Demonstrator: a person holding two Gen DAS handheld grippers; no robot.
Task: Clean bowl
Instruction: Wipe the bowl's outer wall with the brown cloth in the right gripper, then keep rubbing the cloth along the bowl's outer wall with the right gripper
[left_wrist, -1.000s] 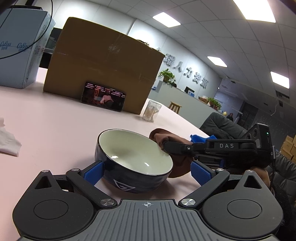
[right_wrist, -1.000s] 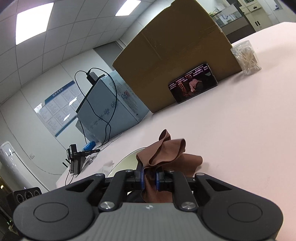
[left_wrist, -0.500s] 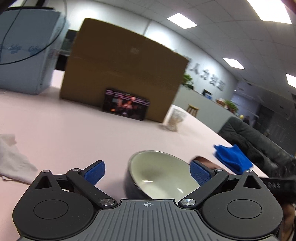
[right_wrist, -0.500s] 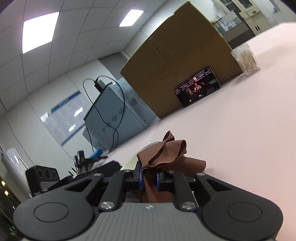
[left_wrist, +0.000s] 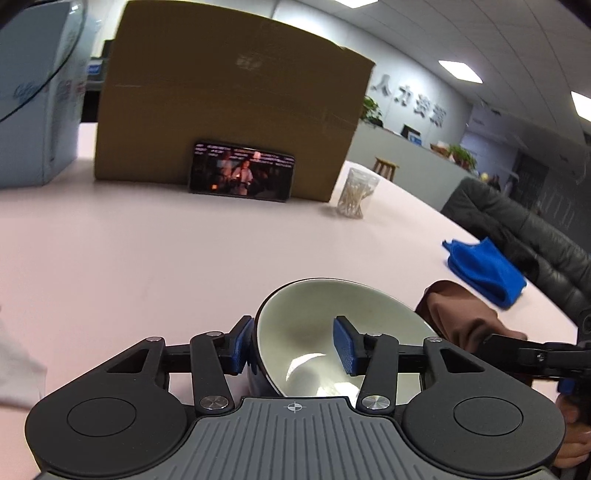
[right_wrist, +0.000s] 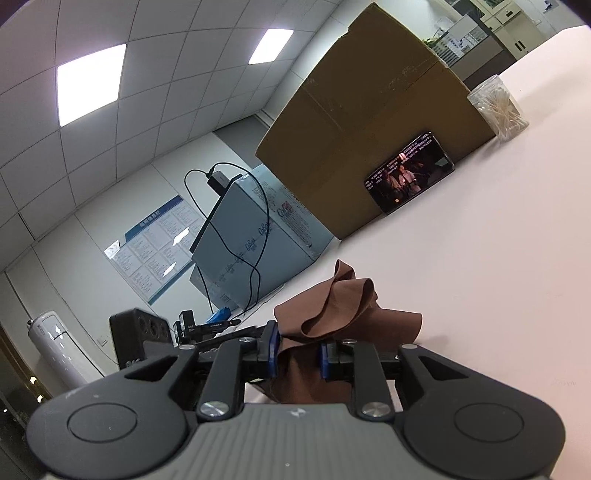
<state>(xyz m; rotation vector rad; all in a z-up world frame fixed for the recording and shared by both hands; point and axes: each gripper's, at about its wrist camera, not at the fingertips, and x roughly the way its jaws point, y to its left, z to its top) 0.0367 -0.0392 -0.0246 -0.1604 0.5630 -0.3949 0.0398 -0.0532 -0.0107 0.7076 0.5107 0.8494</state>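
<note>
Left tool (left_wrist: 292, 347): jaws just narrowed astride bowl (left_wrist: 321, 306) wall, grip unconfirmed; to be seated firmly. Right tool (right_wrist: 298, 353): jaws just eased, brown cloth (right_wrist: 332, 306) retained between them.

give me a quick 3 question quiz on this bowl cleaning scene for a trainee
1. True or false: the left gripper has both fingers outside the bowl.
2. Pick one: the phone leans against a) the cardboard box, b) a laptop, c) a mug.
3. What colour is the cloth lying loose near the table edge?

Key
1. False: one finger is inside and one outside, and the jaws have just been closing on the bowl's wall.
2. a
3. Blue
</note>
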